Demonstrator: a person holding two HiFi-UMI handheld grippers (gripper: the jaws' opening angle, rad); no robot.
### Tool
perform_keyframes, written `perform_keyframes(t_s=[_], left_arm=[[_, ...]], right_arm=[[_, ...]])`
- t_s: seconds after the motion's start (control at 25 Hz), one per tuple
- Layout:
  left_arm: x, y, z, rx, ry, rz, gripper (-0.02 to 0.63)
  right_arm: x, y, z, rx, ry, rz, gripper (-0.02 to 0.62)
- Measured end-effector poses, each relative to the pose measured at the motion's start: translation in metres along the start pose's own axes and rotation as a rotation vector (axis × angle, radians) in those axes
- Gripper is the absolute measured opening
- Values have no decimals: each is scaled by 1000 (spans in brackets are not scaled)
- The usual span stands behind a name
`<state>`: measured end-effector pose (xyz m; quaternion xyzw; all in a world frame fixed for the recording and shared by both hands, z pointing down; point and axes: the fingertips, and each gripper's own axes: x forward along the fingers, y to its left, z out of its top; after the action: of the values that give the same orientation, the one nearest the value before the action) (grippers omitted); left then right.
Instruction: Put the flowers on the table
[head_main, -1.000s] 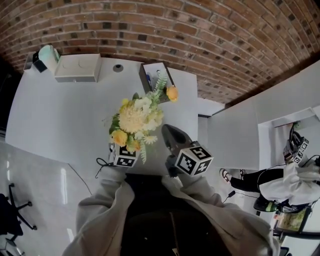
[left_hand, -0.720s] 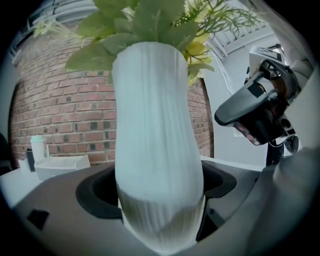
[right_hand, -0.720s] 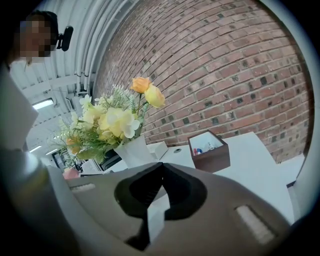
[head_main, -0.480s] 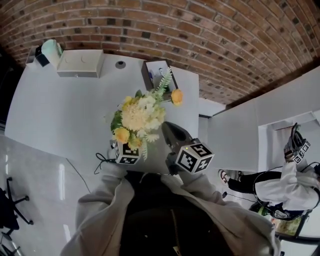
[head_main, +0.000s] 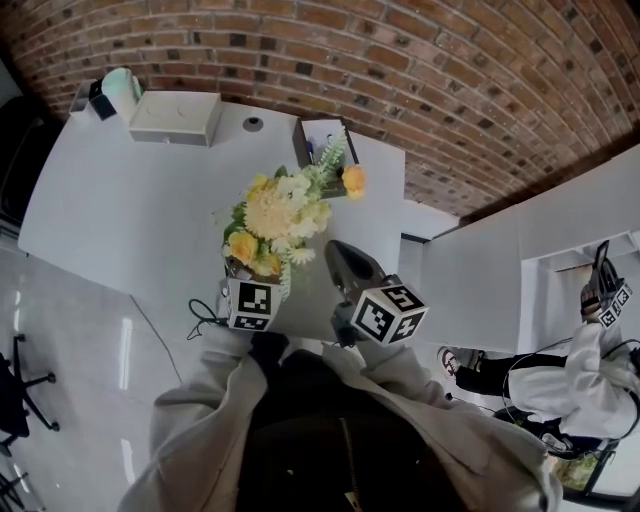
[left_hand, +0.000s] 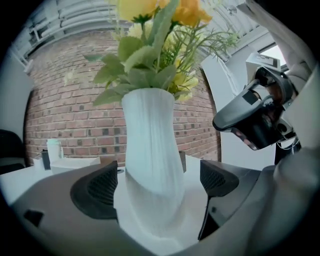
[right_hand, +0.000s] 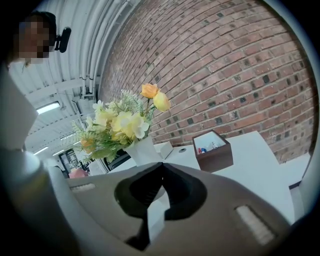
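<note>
Clearance lay either side of the upright ribbed white vase (left_hand: 150, 150) of yellow flowers (left_hand: 150, 20) on the white table (head_main: 130, 210), straight between the just-opened jaws of our left claw (left_hand: 156, 184); our right claw (right_hand: 160, 172) was clenched, empty.

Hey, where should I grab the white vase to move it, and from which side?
Take the vase around its slim ribbed body, just above the wider base, coming in level from the table's near edge. It stands upright with bare sides, while the flowers crowd the top.
</note>
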<state>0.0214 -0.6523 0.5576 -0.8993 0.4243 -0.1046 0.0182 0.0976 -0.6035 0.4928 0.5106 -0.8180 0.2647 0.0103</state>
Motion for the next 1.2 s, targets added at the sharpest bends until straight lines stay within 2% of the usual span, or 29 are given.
perform_keyframes(t_s=[0.28,0.48,0.68,0.72,0.88,1.08,1.2], left_arm=[[-37,-11,4,-31,23,33,494],[-62,-24,11,-21,31,57,494],[-87,-49,28,-63,18,33,480],[-93,-53,32,-68,12,34,433],[-115,-72,46,-93,-6,12,341],[-142,-101,60,-189,-33,-32,217],[-159,-114,64,-200,-34,-9,95]], right_arm=[[-27,12,-12,4,9,38,-1],[-46,18,-19,6,6,55,-1],[-70,25,-29,12,1,68,-1],[-75,27,-32,14,3,71,0],[-92,36,-43,18,5,88,-1],[-117,47,-56,18,1,105,-1],[-133,54,-65,19,-3,117,-2]])
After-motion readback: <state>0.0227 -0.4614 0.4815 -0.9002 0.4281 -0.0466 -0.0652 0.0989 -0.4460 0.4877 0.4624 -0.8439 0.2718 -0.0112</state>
